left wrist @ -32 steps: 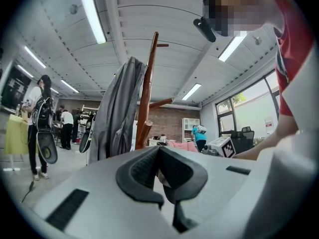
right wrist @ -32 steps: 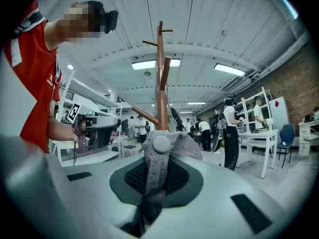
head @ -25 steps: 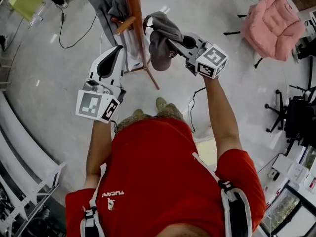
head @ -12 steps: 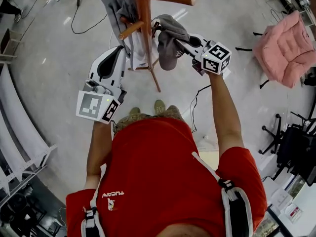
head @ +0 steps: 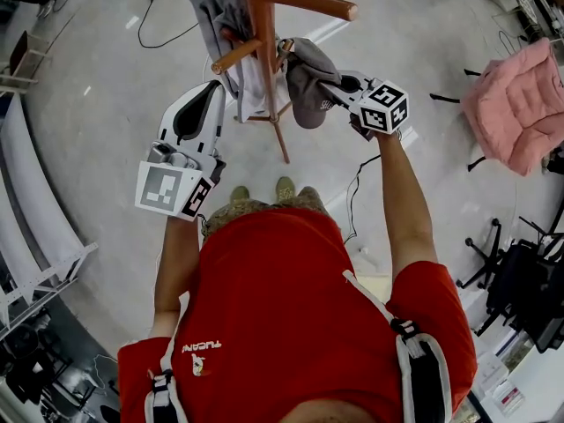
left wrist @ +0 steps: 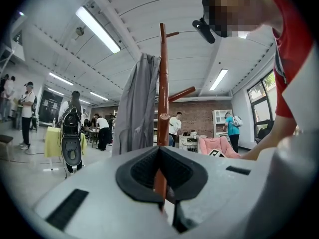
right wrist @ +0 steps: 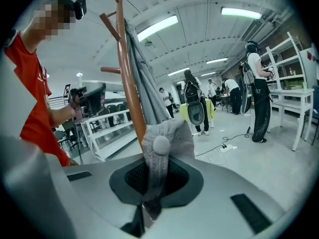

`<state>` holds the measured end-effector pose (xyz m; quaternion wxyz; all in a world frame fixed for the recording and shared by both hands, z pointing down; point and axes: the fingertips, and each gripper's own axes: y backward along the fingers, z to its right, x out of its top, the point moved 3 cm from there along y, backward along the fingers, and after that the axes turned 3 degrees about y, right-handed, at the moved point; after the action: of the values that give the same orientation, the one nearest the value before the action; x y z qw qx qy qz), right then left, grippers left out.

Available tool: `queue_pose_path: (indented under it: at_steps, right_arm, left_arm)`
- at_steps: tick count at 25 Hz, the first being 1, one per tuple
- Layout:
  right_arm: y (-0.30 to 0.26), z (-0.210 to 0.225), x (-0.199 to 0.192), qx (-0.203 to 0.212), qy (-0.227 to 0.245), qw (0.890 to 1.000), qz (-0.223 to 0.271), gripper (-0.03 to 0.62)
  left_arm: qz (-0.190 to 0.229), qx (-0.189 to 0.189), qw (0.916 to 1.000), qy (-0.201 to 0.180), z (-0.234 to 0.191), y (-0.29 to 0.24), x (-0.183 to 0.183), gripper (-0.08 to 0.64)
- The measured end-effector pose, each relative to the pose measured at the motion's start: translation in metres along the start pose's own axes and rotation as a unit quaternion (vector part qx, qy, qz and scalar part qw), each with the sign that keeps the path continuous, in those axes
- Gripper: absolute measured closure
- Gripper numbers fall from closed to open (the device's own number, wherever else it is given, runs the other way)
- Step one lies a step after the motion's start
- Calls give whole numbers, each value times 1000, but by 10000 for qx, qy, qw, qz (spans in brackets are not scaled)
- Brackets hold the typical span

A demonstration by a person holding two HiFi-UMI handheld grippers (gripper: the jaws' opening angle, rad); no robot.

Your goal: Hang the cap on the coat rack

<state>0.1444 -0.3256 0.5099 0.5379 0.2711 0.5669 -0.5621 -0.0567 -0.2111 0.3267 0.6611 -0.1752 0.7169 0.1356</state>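
A grey cap [head: 308,82] hangs from my right gripper [head: 339,85], which is shut on its fabric just right of the wooden coat rack's pole [head: 264,60]. One peg [head: 313,4] sticks out above the cap and a shorter peg [head: 236,55] points left. In the right gripper view the cap [right wrist: 167,138] bunches between the jaws of the gripper [right wrist: 154,183], with the pole [right wrist: 127,73] right behind it. My left gripper [head: 214,91] is shut and empty, lower left of the pole. In the left gripper view that gripper [left wrist: 162,183] faces the pole [left wrist: 162,83].
A grey garment [head: 211,7] hangs on the rack's far side, and in the left gripper view the garment [left wrist: 134,108] drapes left of the pole. A pink chair [head: 520,104] stands at the right, a cable [head: 357,192] lies on the floor, white benches [head: 35,236] curve along the left. People stand in the background.
The view has swung, so the rack and the pink chair sit further right in the picture. My right gripper keeps the cap close beside the pole. The left gripper has not moved.
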Motion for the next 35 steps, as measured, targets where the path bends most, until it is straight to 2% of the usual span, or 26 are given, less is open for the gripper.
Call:
queue_pose_path:
  at_steps: [6,11,18,21,28,35]
  right_arm:
    - [-13,1,-33,-33,360,9983,-449,555]
    - [-26,4,-57,-326,851,9935,-682,555]
    - [-47,10,-85,-659,863,9900,-904,553]
    - [-53,14,-91,-820,798,9885,-990,508]
    - [-47,27,-95,-1229,829,9828,-1101,349]
    - [-32,20,-90,-1594,1222,9735,-1092,325]
  left_arm:
    - [-1,71,10000,-64,1,1,1,551]
    - [169,76,9998,-85,-1,1,-2,551]
    - [399,72,9991,-130,-7,1,0,551]
    - [386,25,9991,-144,-8,0,-1,551]
    - [322,-63,9994,-117,-14,2,-6,551]
    - [267,-200,9994,-83,-14,8,-13,551]
